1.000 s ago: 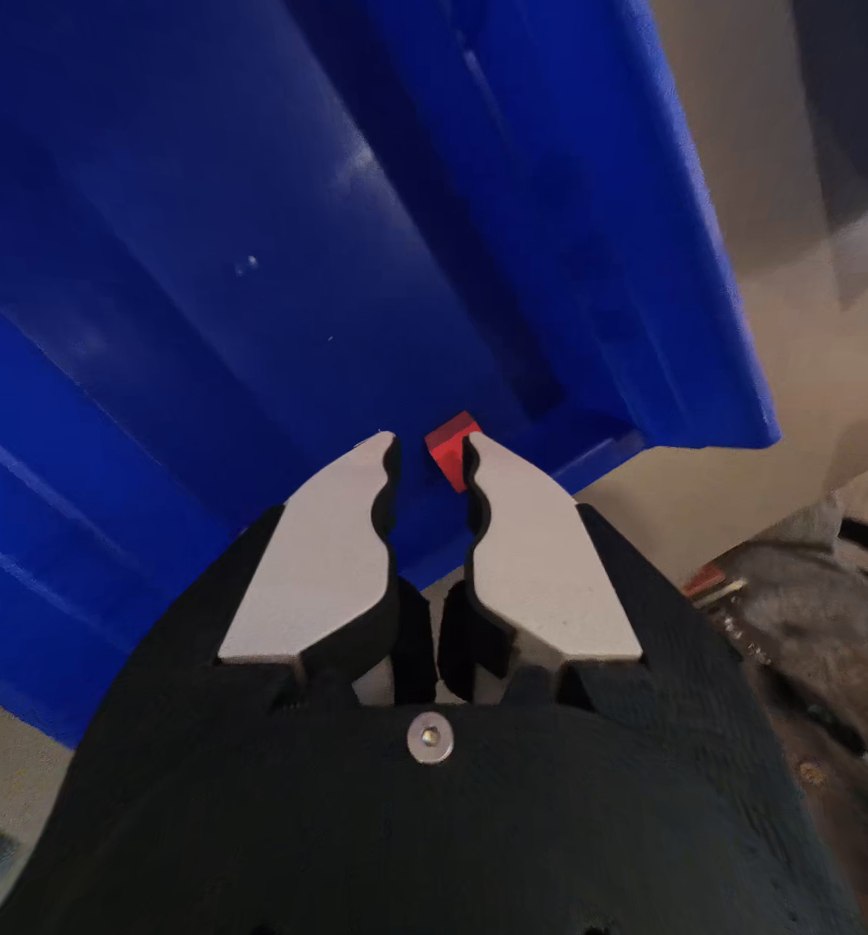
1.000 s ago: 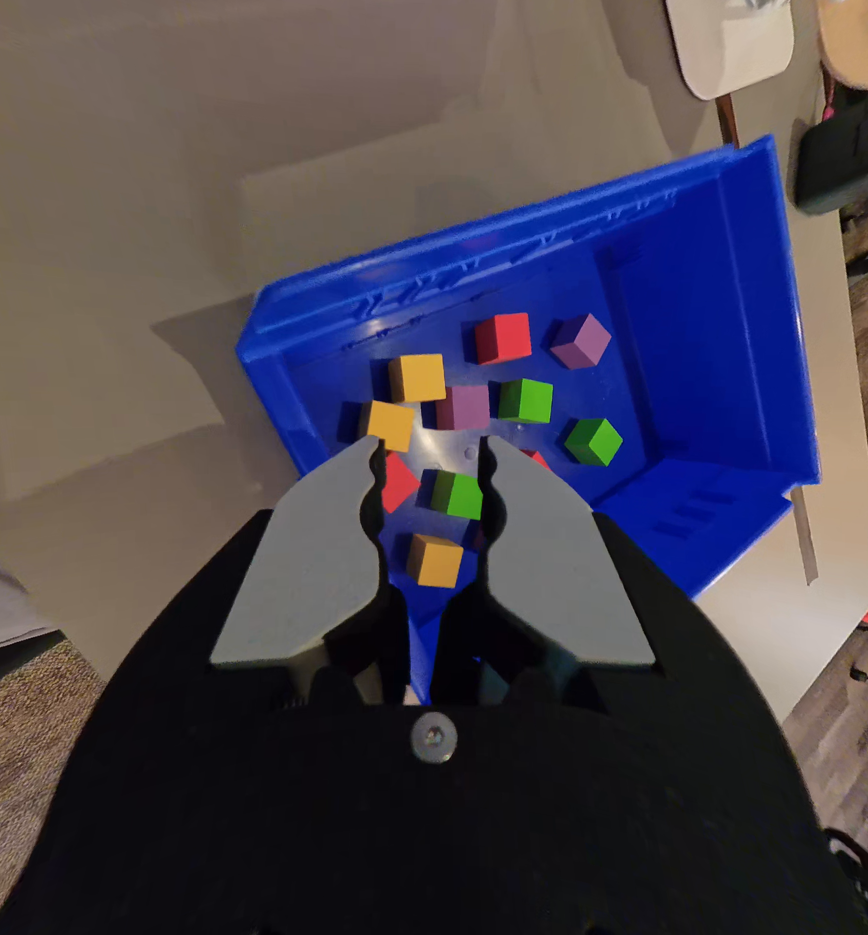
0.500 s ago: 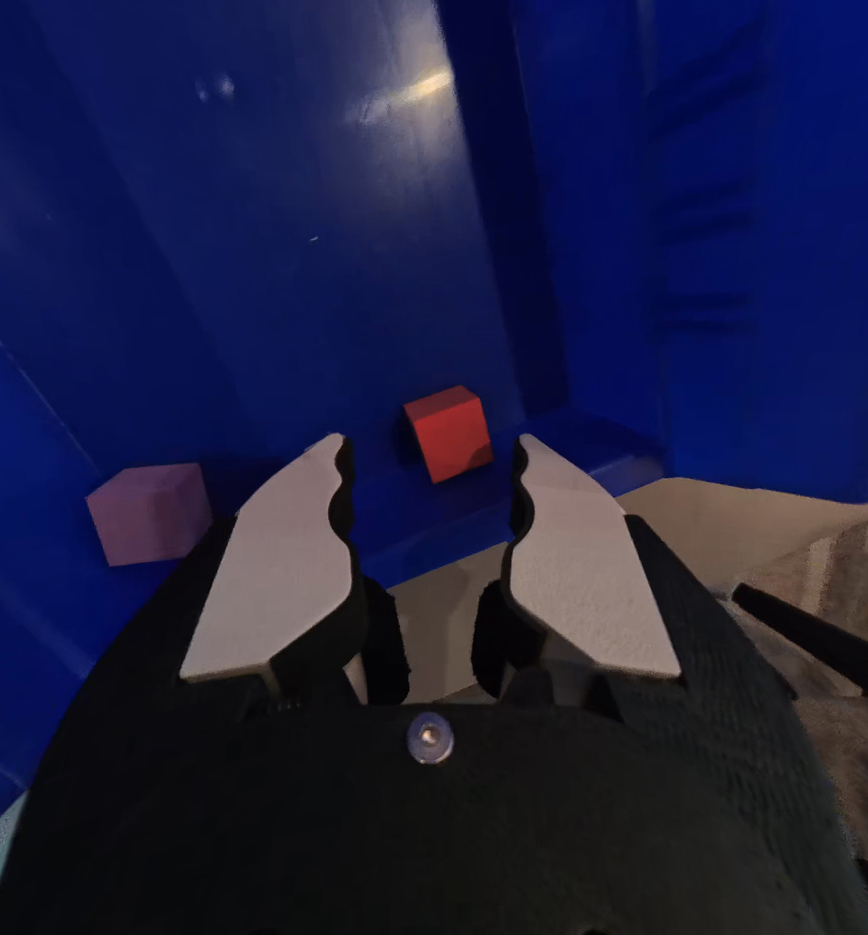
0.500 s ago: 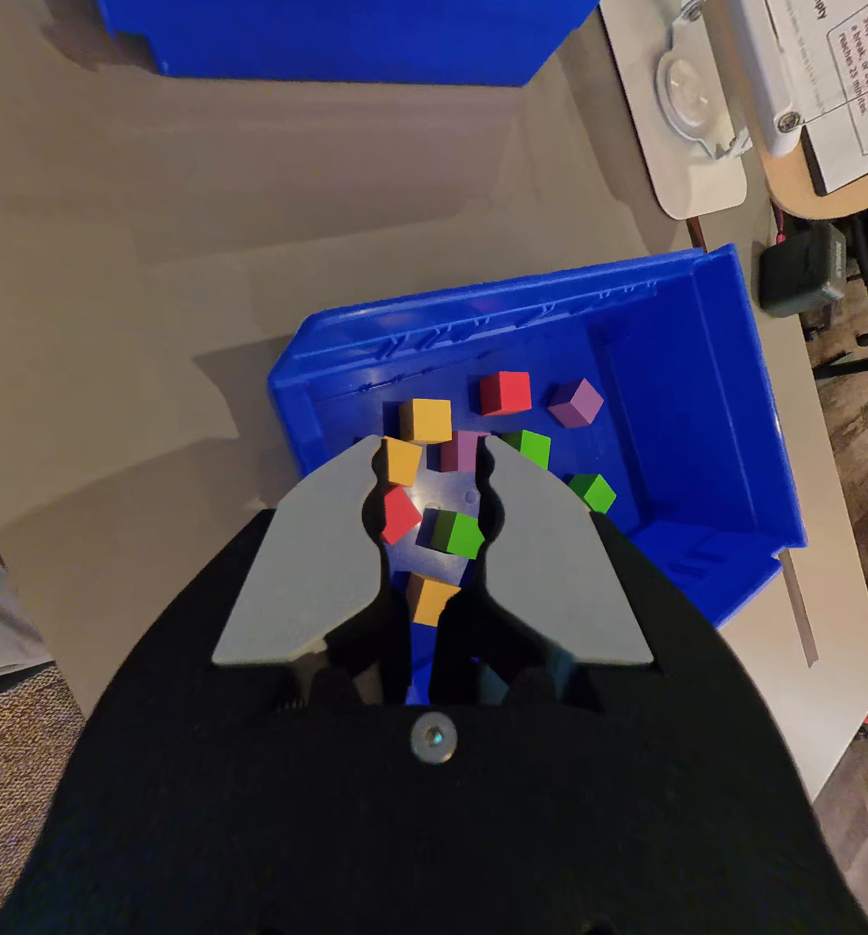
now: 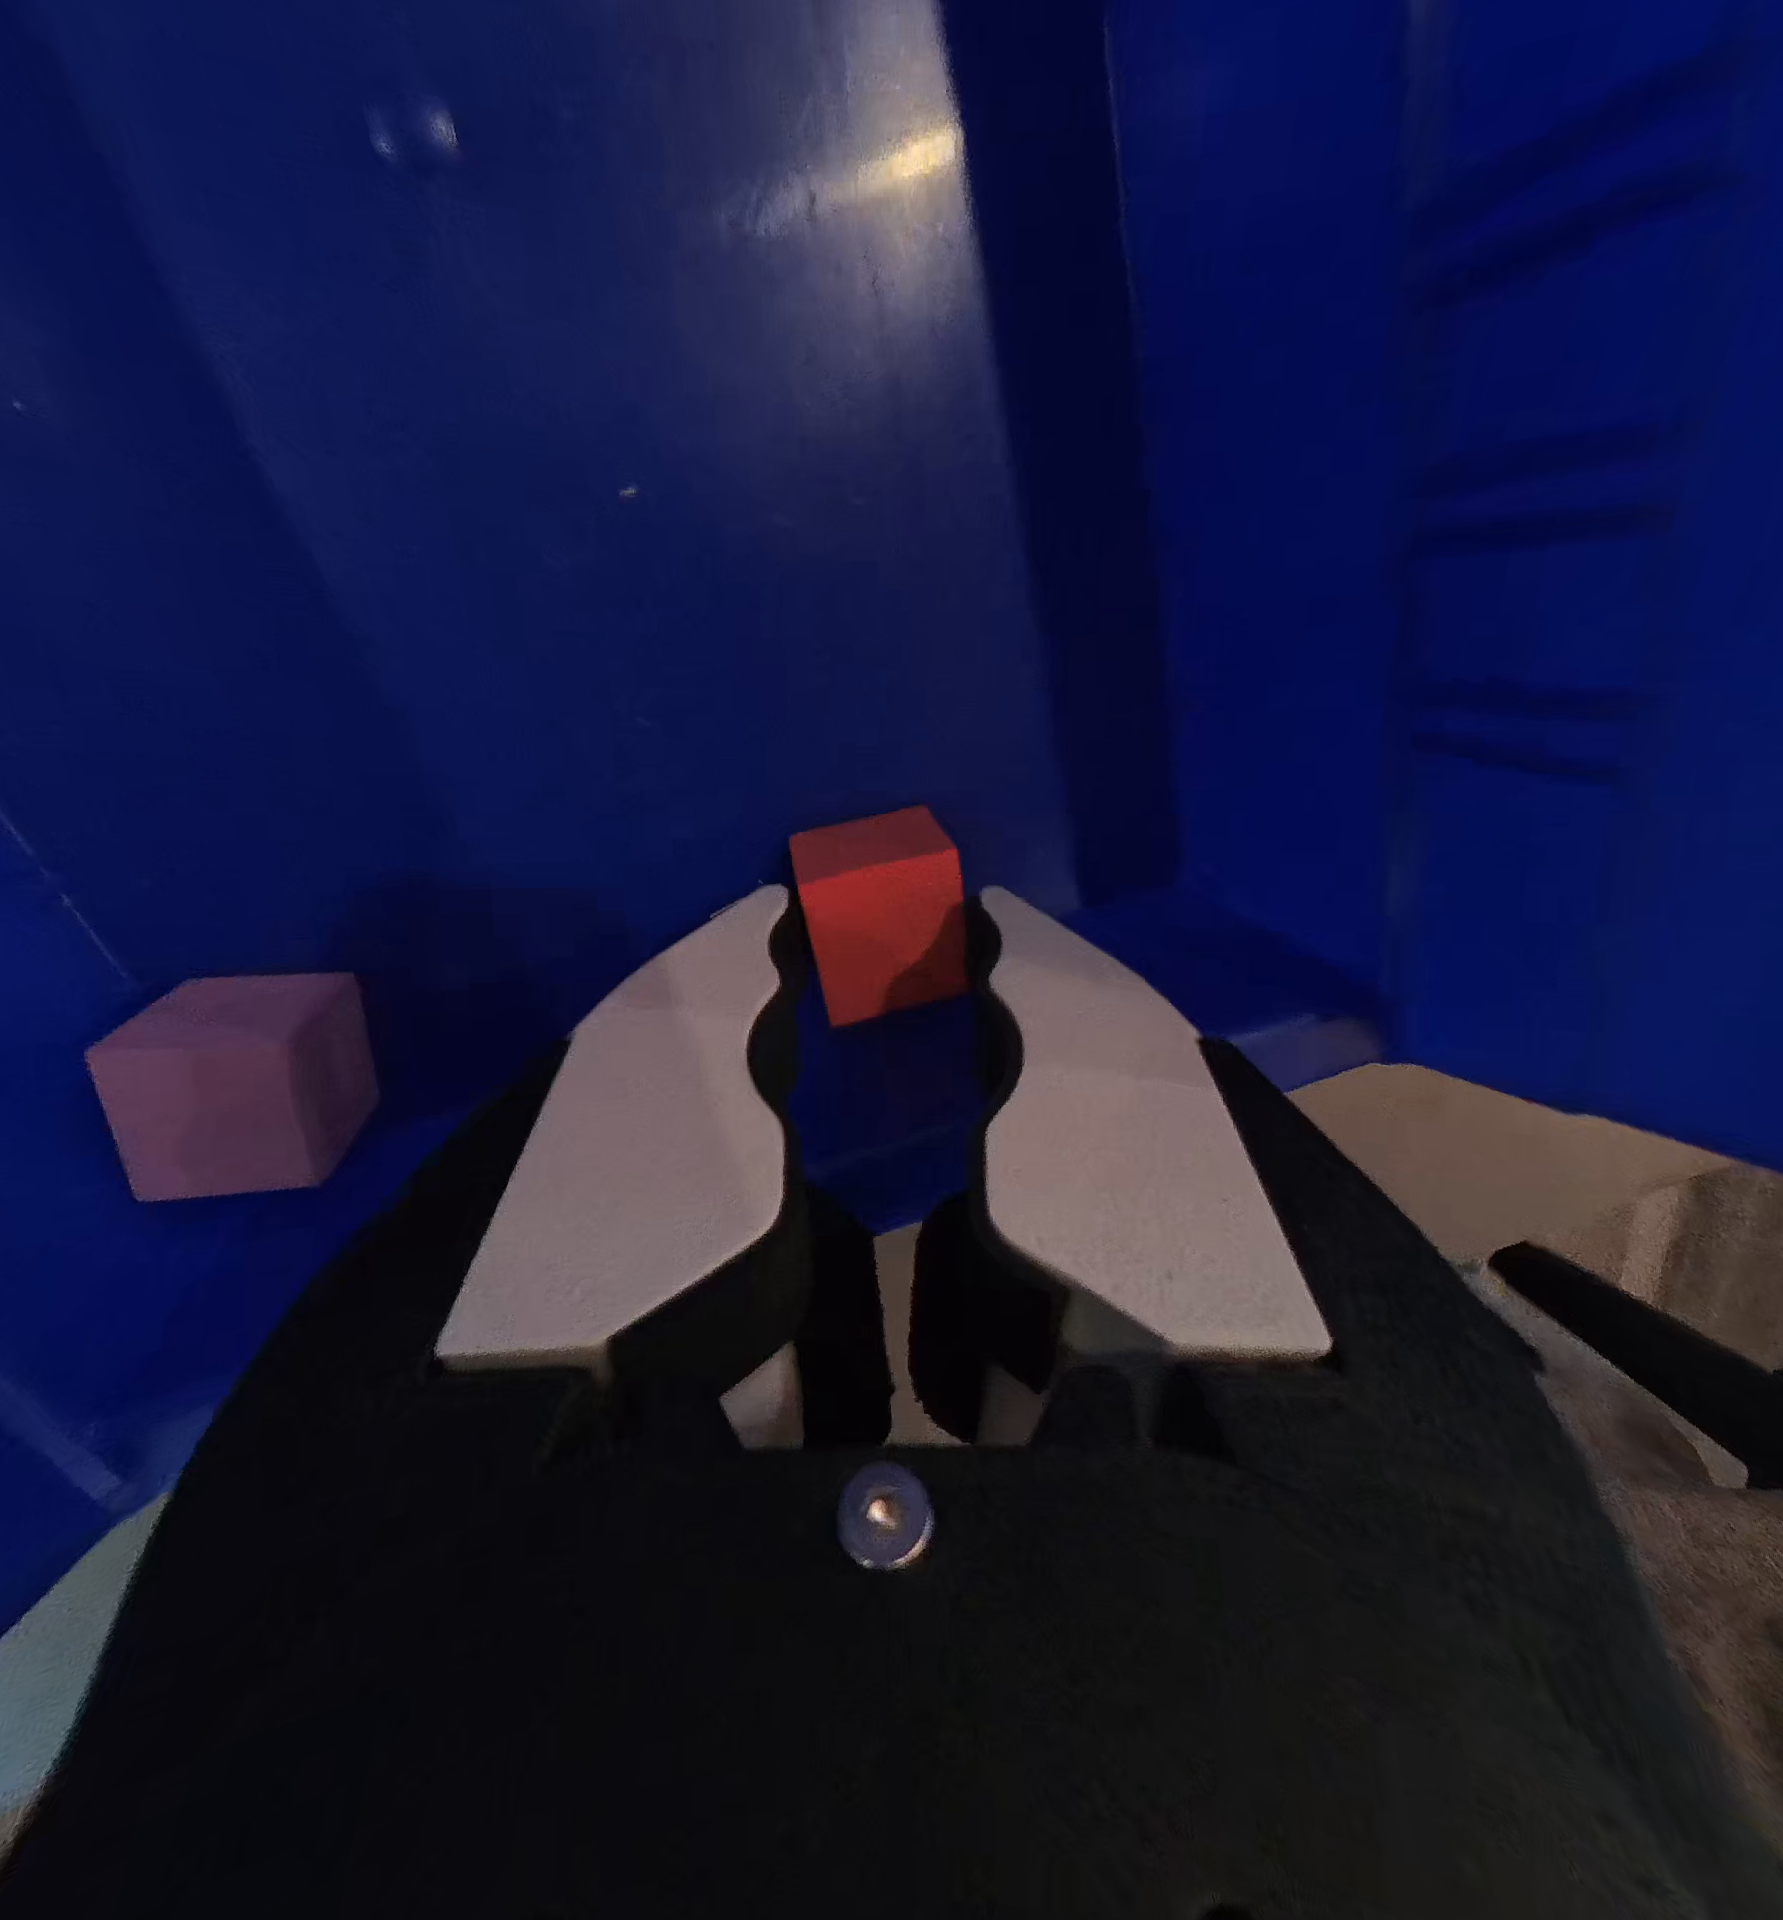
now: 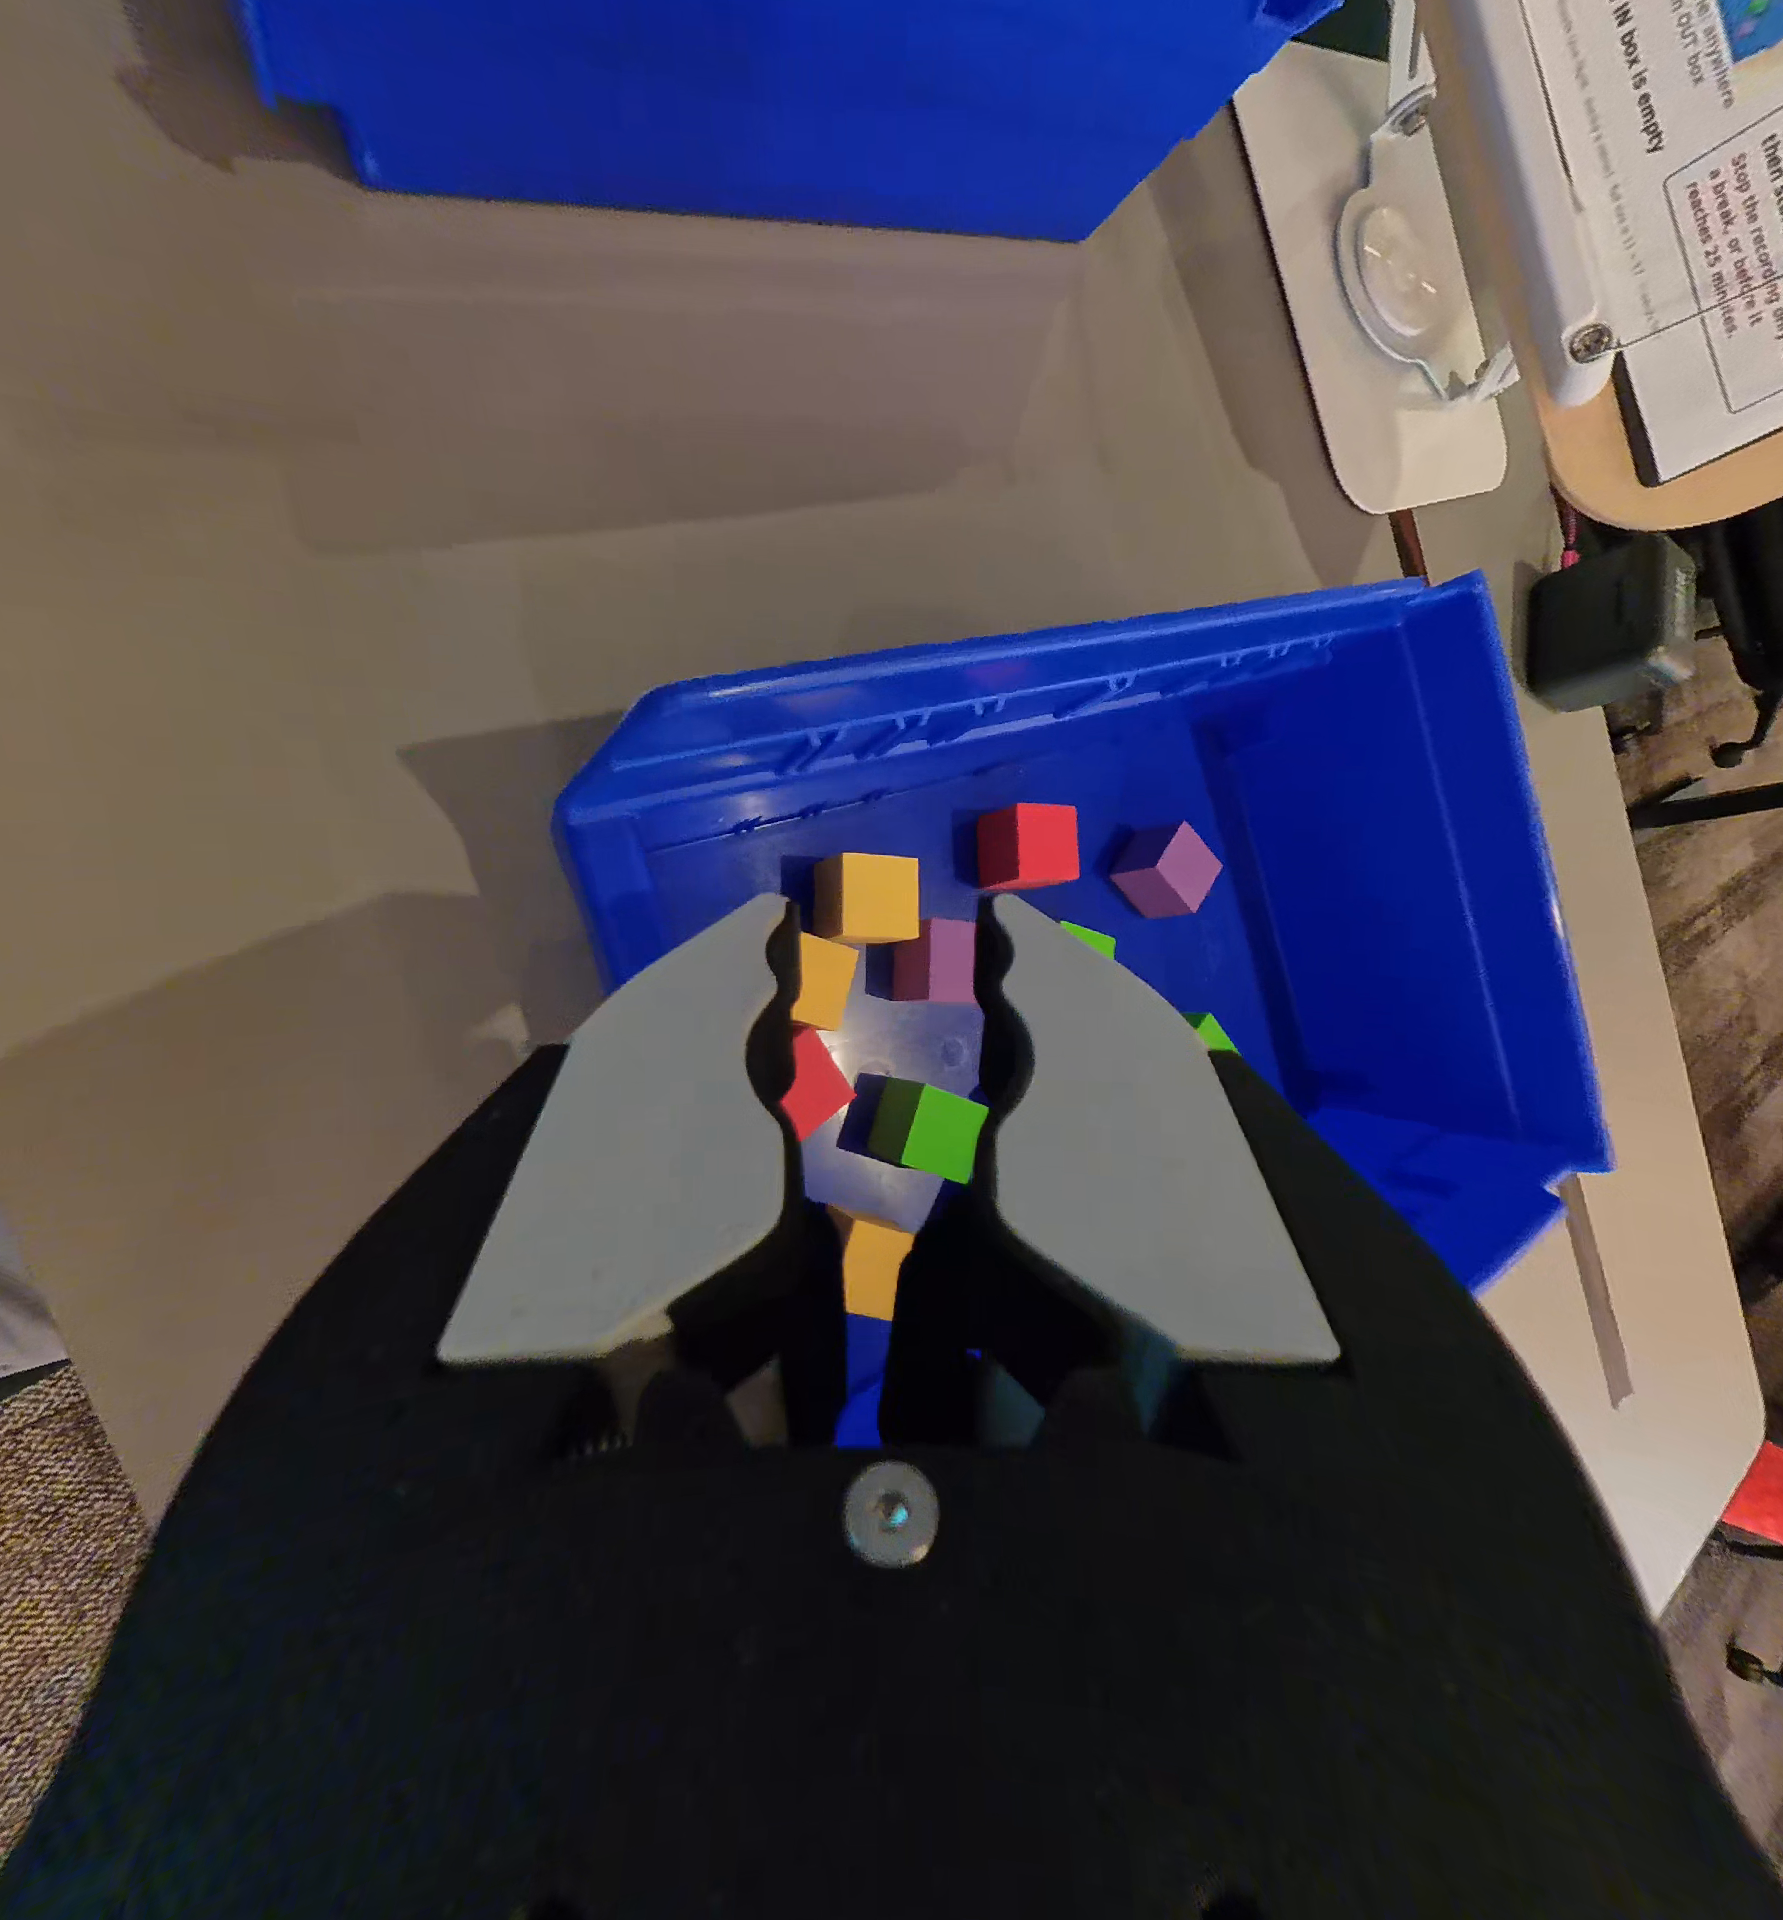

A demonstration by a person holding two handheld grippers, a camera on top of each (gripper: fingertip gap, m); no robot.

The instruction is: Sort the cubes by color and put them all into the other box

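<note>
My left gripper point(image 5: 885, 904) reaches into a blue bin point(image 5: 554, 520). A red cube point(image 5: 871, 914) lies tilted on the bin floor between my left fingertips. The jaws stand narrow about it and I see no pad pressing on it, so the gripper is open. A purple cube point(image 5: 232, 1086) lies to its left. My right gripper point(image 6: 887, 914) is open and empty. It hovers above a second blue bin point(image 6: 1438, 883) that holds several cubes, among them a yellow cube point(image 6: 866, 896), a red cube point(image 6: 1027, 844), a purple cube point(image 6: 1167, 868) and a green cube point(image 6: 934, 1127).
Both bins stand on a beige table point(image 6: 451, 520); the other bin point(image 6: 762, 104) shows at the top of the right wrist view. A printed sheet on a board point(image 6: 1697, 208) and a white object point(image 6: 1406, 312) lie at the far right. Floor lies beyond the table's right edge.
The red cube was at my left fingertips, then the jaws opened wide with it lying in the bin, and now they have narrowed about it. My right gripper has drawn back from its bin.
</note>
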